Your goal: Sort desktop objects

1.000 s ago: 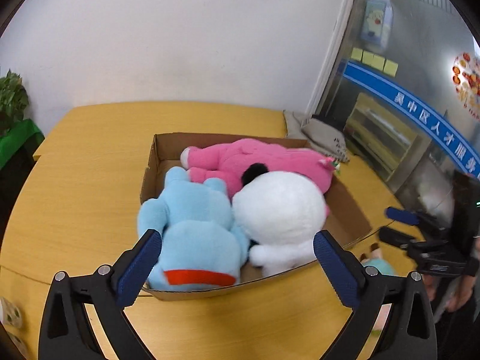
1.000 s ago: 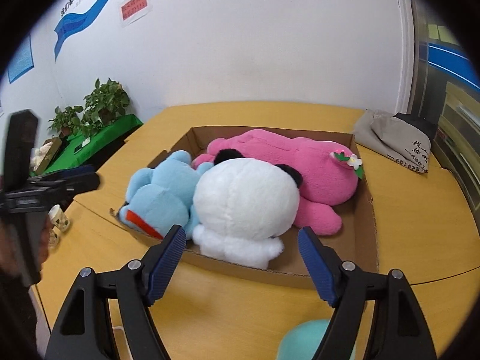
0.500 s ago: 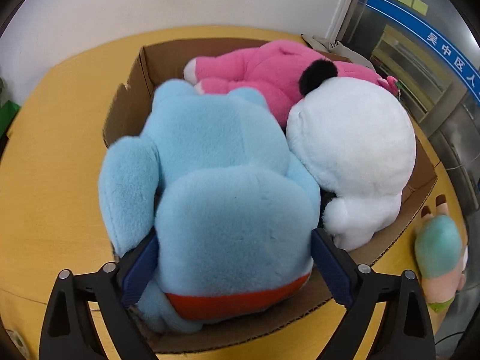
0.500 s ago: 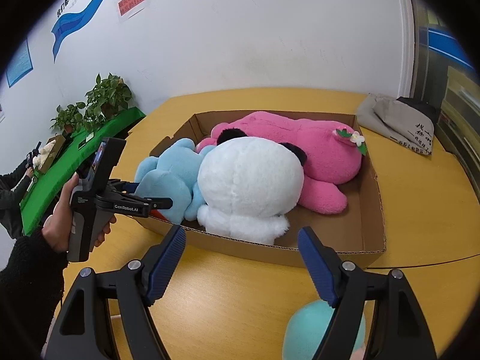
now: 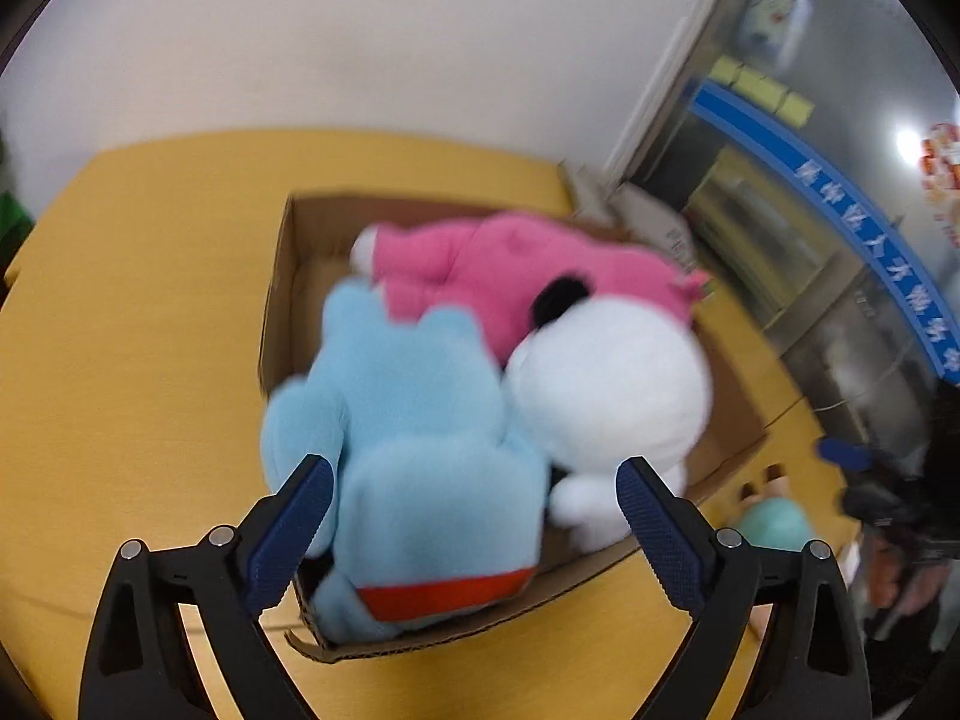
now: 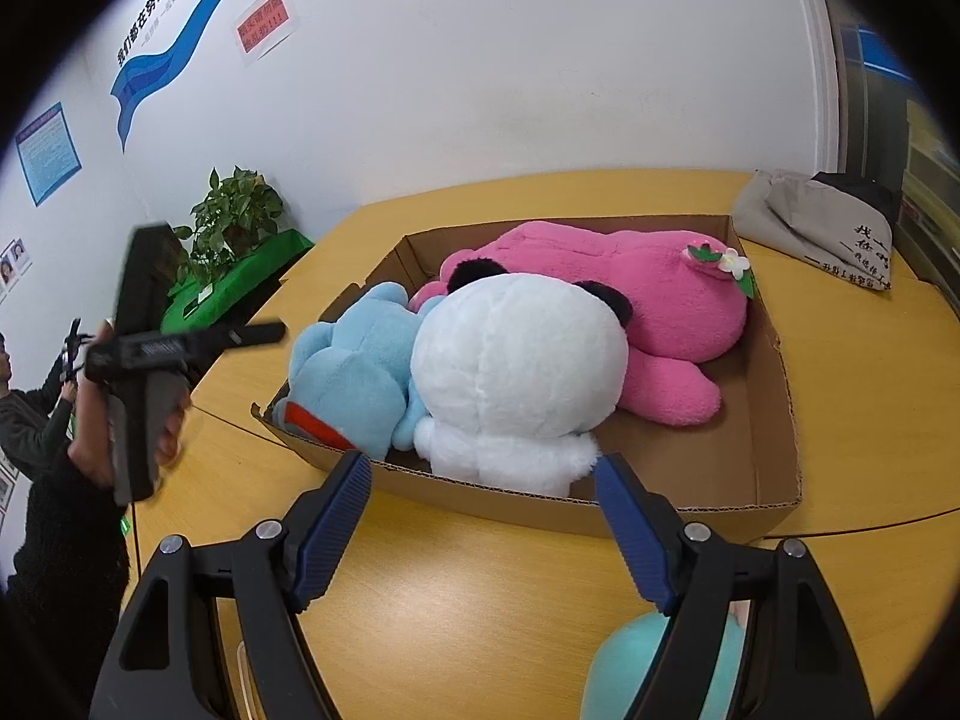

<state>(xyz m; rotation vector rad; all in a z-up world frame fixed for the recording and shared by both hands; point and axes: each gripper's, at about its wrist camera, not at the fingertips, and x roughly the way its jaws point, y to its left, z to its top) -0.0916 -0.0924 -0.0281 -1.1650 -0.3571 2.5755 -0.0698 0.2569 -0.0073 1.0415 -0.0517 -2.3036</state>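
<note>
A cardboard box (image 6: 774,372) on the yellow table holds a blue plush (image 5: 414,456), a white panda plush (image 5: 612,384) and a pink plush (image 5: 492,276). My left gripper (image 5: 474,516) is open and empty, raised above the blue plush at the box's near corner. It shows at the left of the right wrist view (image 6: 180,342). My right gripper (image 6: 480,516) is open and empty, in front of the box's near wall. A teal plush (image 6: 624,672) lies on the table under its right finger, and also shows in the left wrist view (image 5: 768,525).
A grey bag (image 6: 822,228) lies on the table behind the box. A potted plant (image 6: 234,222) on a green stand sits off the table's left edge. A person (image 6: 30,414) stands at far left. The wall is close behind.
My left gripper has pulled back up from around the blue plush, still open and empty. My right gripper has barely moved.
</note>
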